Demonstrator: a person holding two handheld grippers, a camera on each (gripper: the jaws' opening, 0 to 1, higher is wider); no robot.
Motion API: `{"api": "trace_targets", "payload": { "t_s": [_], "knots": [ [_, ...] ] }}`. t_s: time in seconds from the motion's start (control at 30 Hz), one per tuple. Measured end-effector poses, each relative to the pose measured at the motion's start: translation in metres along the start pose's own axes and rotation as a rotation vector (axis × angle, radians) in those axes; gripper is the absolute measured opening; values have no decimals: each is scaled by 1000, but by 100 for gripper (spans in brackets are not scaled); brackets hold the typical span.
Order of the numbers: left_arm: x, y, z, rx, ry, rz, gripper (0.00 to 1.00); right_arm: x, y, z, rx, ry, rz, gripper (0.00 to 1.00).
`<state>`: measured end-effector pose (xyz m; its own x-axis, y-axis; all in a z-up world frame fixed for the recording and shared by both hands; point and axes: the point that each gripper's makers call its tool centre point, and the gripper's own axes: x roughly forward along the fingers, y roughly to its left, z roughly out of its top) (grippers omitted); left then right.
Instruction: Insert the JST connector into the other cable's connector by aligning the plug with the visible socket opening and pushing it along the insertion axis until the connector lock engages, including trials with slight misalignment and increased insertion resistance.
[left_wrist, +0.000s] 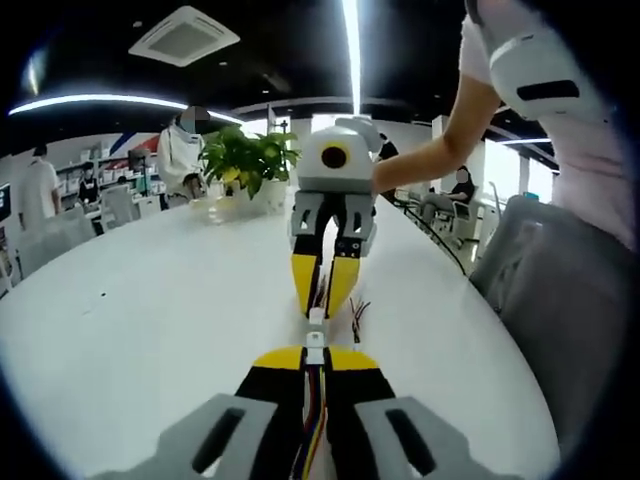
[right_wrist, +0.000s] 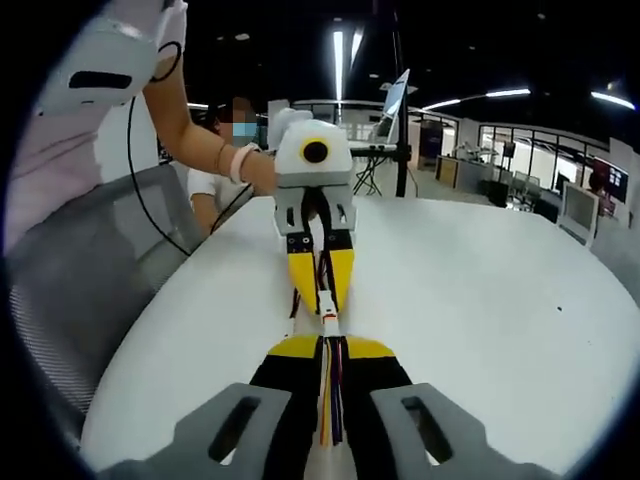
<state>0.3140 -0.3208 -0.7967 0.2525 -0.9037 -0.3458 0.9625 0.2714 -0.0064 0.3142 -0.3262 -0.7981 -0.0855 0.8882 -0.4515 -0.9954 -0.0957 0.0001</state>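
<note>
— Left gripper view: where are the connectors?

— Between the two grippers, over the white table (left_wrist: 150, 330). The left gripper (left_wrist: 314, 358) pinches one white plug (left_wrist: 315, 340); the right gripper (right_wrist: 329, 348) pinches the other (right_wrist: 328, 322).

— Mated?

— Touching; locked, I can't tell.

— Handling?

— Light, brittle plastic on limp wires (right_wrist: 330, 400), I'd judge. Hold the housings.

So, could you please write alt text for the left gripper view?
Two grippers face each other over a white table, the left gripper and right gripper each shut on a cable, the white connectors meeting between them. A plant stands behind.
</note>
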Motion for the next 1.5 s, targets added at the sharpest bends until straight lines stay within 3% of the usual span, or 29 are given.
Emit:
{"api": "trace_targets", "payload": {
  "t_s": [1.03,1.5],
  "knots": [
    [5,1,0,12,25,-20,0,5,3,-4,-40,15,37,4],
    [2,2,5,11,-6,-45,0,3,3,1,-37,-30,67,4]
  ]
}}
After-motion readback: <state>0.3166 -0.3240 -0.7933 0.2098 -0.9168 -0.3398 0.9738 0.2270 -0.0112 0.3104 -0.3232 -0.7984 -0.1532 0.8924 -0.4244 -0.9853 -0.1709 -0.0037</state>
